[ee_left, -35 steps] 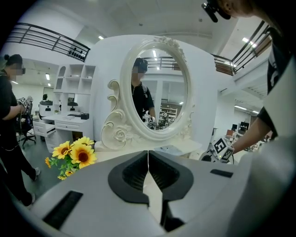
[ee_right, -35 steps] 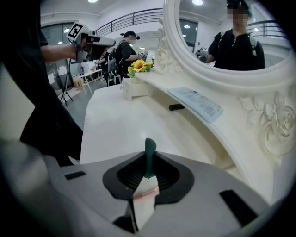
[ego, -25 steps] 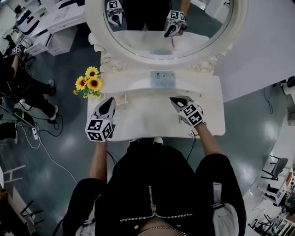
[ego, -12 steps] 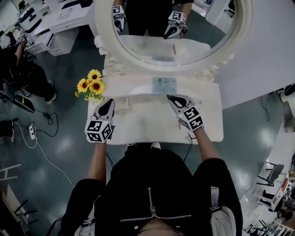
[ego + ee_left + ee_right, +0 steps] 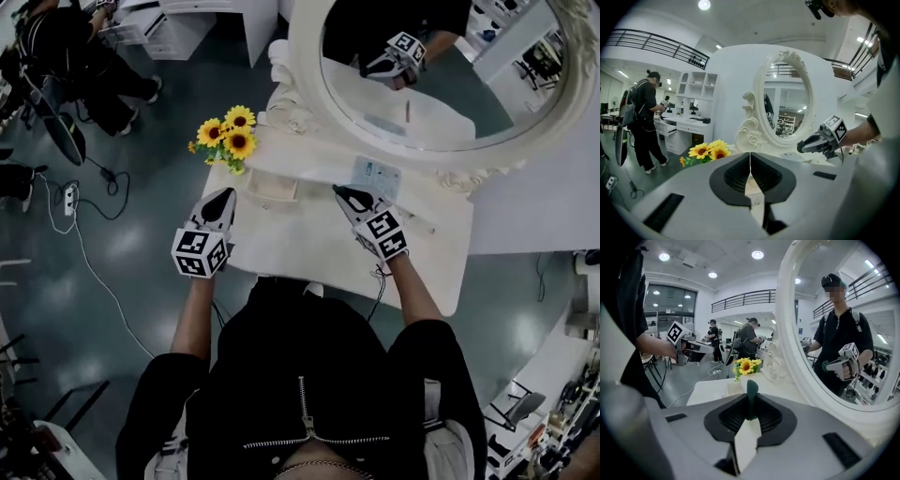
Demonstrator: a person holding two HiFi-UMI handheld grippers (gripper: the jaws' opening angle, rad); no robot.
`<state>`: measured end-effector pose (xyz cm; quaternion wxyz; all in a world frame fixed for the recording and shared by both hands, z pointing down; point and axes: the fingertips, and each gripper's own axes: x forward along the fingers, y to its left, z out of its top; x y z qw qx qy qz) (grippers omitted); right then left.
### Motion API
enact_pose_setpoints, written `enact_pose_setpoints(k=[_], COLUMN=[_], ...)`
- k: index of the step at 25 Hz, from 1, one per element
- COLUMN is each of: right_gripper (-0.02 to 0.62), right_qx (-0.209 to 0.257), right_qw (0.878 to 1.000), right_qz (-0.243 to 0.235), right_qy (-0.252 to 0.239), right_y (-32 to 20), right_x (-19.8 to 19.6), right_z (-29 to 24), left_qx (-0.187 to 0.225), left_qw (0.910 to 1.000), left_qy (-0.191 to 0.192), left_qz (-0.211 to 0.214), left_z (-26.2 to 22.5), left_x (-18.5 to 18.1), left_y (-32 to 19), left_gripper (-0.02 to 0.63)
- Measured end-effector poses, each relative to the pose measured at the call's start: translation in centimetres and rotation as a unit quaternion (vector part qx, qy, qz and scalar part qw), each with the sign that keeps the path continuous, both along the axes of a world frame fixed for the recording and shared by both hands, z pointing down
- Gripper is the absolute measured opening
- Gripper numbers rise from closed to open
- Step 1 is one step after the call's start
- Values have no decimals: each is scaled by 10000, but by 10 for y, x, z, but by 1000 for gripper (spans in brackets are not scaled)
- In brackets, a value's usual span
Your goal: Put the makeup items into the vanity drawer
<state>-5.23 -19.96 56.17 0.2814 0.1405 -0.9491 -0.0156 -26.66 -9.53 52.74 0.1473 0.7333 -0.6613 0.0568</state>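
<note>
My right gripper [image 5: 340,193] hovers over the white vanity table [image 5: 309,246], left of a pale blue packet [image 5: 375,175]. In the right gripper view its jaws [image 5: 750,415] are shut on a slim dark green makeup stick [image 5: 752,390] that points up out of them. My left gripper [image 5: 225,195] hangs at the table's left edge, left of a small cream open box [image 5: 272,186]. Its jaws [image 5: 750,165] are shut, with nothing between them. The left gripper view shows the right gripper [image 5: 806,146] in front of the mirror.
A large oval mirror [image 5: 441,84] in a carved white frame stands at the back of the table. Sunflowers [image 5: 228,133] sit at the back left corner. Cables [image 5: 80,225] lie on the floor at left. Other people [image 5: 80,47] stand by white desks further off.
The head view has swung, so the table now sits at a slant. My right gripper has moved left across the table past the blue packet. The left gripper has drawn away from the cream box.
</note>
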Motion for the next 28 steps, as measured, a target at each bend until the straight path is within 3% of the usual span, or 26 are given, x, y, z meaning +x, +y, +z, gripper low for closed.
enact_pose_setpoints(k=[6, 12, 28], right_gripper=[55, 55, 91], right_qx=[-12, -84, -522], right_qw=[9981, 9967, 9940], right_qz=[-608, -802, -515], right_qy=[37, 13, 812], right_y=[16, 25, 27], right_x=[-61, -97, -150], right_z=[2, 6, 93], left_qx=[-69, -119, -319], left_qw=[9981, 9949, 9917], left_qy=[60, 103, 198], left_qz=[-609, -993, -1232], left_z=[7, 10, 27], left_x=[-44, -74, -96], left_y=[41, 66, 99], left_gripper=[21, 21, 21])
